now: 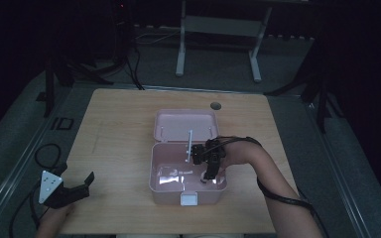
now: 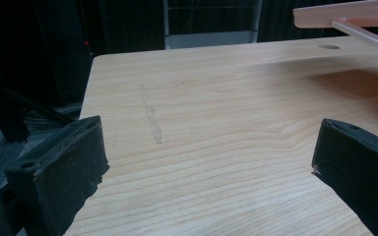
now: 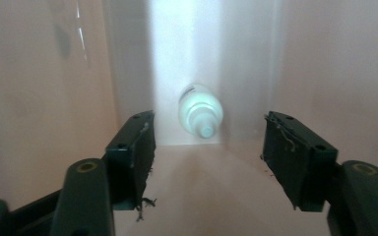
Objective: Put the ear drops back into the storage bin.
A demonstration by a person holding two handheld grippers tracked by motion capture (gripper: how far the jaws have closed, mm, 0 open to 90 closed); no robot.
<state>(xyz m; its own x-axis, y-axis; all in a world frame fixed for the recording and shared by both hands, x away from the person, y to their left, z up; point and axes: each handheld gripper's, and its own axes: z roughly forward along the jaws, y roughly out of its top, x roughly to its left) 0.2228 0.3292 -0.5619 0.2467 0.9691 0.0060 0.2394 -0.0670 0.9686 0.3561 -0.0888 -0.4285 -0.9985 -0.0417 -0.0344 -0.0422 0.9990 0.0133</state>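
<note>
Hovering your right gripper (image 3: 206, 157) inside the pink box (image 1: 164, 191), jaws parted w/ nothing between them.

The small white bottle (image 3: 200, 114) lies in the box's bottom corner by the wall, nozzle pointing at the camera, just beyond the pads, not touched. Your left gripper (image 2: 206, 162) rests wide open over the bare table (image 2: 216, 108), off to the box's left, holding nothing. Risks, imo: the bottle looks round, so a jaw clipping it on the way out could set it rolling; the cable or your wrist could catch the white handle (image 1: 190, 144) or rim and drag the box; the raised lid (image 1: 186, 124) could drop if bumped.
</note>
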